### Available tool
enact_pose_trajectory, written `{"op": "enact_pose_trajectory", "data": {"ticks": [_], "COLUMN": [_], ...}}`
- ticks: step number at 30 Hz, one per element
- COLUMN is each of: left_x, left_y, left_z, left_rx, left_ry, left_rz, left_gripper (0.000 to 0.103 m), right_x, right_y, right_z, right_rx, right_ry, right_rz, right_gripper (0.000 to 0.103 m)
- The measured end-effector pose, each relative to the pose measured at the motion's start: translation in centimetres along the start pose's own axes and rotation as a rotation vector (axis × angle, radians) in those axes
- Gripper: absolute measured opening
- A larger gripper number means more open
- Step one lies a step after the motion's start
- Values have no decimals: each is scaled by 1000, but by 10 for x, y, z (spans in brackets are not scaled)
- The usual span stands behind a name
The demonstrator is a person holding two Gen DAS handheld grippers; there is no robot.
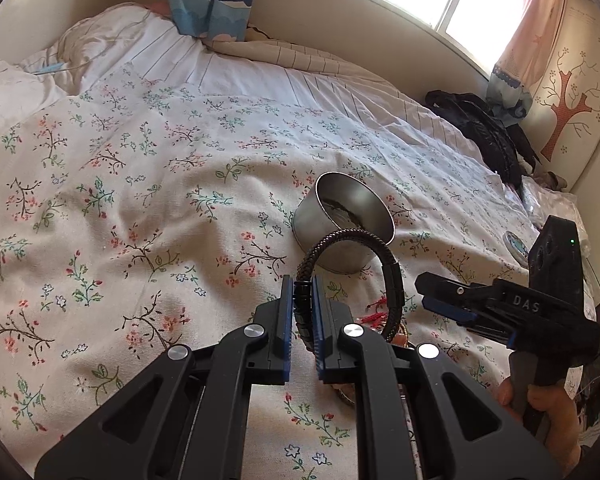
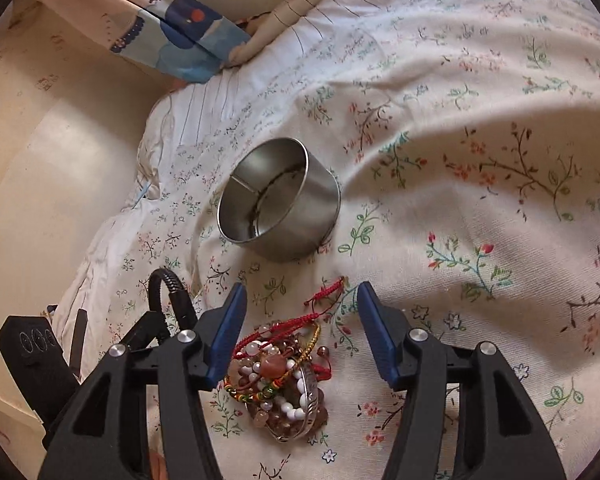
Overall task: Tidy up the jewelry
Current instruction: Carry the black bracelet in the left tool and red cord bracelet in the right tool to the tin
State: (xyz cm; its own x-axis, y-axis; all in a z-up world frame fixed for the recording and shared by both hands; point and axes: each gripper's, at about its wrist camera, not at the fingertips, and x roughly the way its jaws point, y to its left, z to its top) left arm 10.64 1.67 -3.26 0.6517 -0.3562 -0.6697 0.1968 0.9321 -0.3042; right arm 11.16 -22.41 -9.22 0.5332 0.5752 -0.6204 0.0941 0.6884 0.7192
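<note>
Steel tin (image 2: 280, 200), dark residue inside

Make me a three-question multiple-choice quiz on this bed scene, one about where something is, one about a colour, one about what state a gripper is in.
1. Where does the pile of bead bracelets lie?
A. Inside the metal tin
B. On the floral bedspread, between the right gripper's fingers
C. On the windowsill

2. What colour is the knotted cord at the pile's top?
A. Red
B. Blue
C. White

3. What is the left gripper doing?
A. Standing open over the tin
B. Shut on nothing
C. Shut on a dark braided bracelet

Answers:
1 B: the pile sits on the floral bedspread in front of the metal tin, with the open right gripper straddling it.
2 A: the cord is plainly red.
3 C: its blue pads clamp the dark braided bracelet, which loops up before the tin.
</note>
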Motion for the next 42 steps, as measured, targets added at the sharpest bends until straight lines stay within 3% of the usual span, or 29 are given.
{"op": "enact_pose_trajectory", "data": {"ticks": [4,7,9,10,12,19,25,34,42], "left_x": [-2,-2,-1,-2,-2,-2,-3,-1,9], "left_y": [2,3,3,3,3,3,0,-7,-17], "left_z": [0,0,0,0,0,-1,1,7,27], "left_rx": [-10,-10,-9,-9,-9,-7,3,11,10], "left_ry": [-5,-4,-3,-4,-5,-7,-12,-15,-19], "left_rz": [-3,-2,-2,-2,-2,-1,-1,4,7], "left_gripper": [8,8,8,8,8,8,8,8,8], "right_x": [11,36,46,47,42,-15,-58,-83,-76], "right_y": [10,15,22,25,24,14,25,43,55], "right_z": [4,4,0,-1,-1,4,5,12,23], "right_rx": [-87,-155,-234,-261,-257,-102,-93,-114,-119], "right_ry": [-6,68,94,94,83,-86,-237,-364,-366], "right_rz": [-91,-173,-239,-254,-230,1,124,228,266], "right_gripper": [57,52,32,14,3,3,3,3,3]}}
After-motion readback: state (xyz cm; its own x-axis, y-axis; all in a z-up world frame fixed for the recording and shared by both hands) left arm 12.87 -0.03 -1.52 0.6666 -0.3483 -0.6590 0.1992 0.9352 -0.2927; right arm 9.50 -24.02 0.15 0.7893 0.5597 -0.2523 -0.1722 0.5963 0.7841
